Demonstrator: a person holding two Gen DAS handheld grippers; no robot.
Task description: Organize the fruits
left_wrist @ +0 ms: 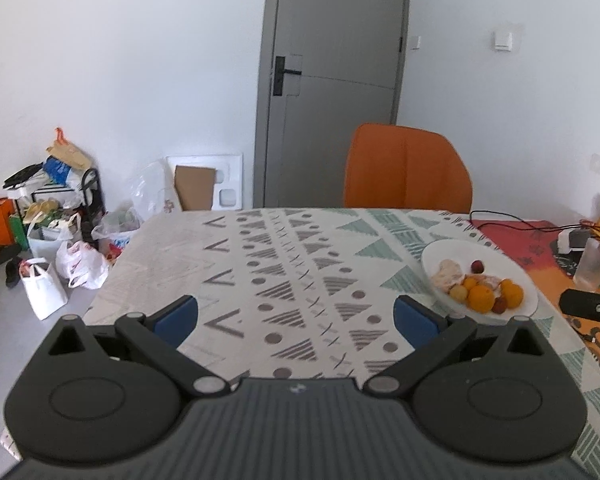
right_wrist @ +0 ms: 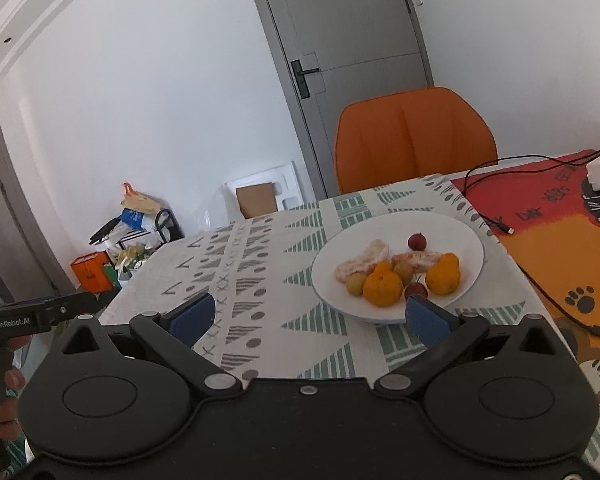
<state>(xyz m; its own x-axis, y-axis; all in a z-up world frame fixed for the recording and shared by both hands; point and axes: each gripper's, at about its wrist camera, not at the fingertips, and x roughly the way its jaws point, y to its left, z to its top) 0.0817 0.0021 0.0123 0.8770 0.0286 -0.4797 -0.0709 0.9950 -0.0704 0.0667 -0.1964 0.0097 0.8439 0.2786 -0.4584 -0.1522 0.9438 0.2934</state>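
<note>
A white plate (right_wrist: 464, 236) on the patterned tablecloth holds two oranges (right_wrist: 382, 288), peeled citrus segments (right_wrist: 364, 260), small red fruits (right_wrist: 417, 241) and small yellow-green fruits (right_wrist: 356, 283). My right gripper (right_wrist: 310, 314) is open and empty, just in front of the plate's near rim, its right finger beside the rim. In the left wrist view the plate (left_wrist: 452, 252) lies to the right. My left gripper (left_wrist: 296, 318) is open and empty above bare tablecloth, left of the plate. The left gripper's body also shows at the left edge of the right wrist view (right_wrist: 40, 312).
An orange chair (right_wrist: 414, 136) stands at the table's far side. A red-and-orange mat (right_wrist: 556, 216) with black cables (right_wrist: 500, 172) and a clear plastic cup (left_wrist: 594, 262) lies to the right. Bags and boxes (left_wrist: 60, 240) clutter the floor at left.
</note>
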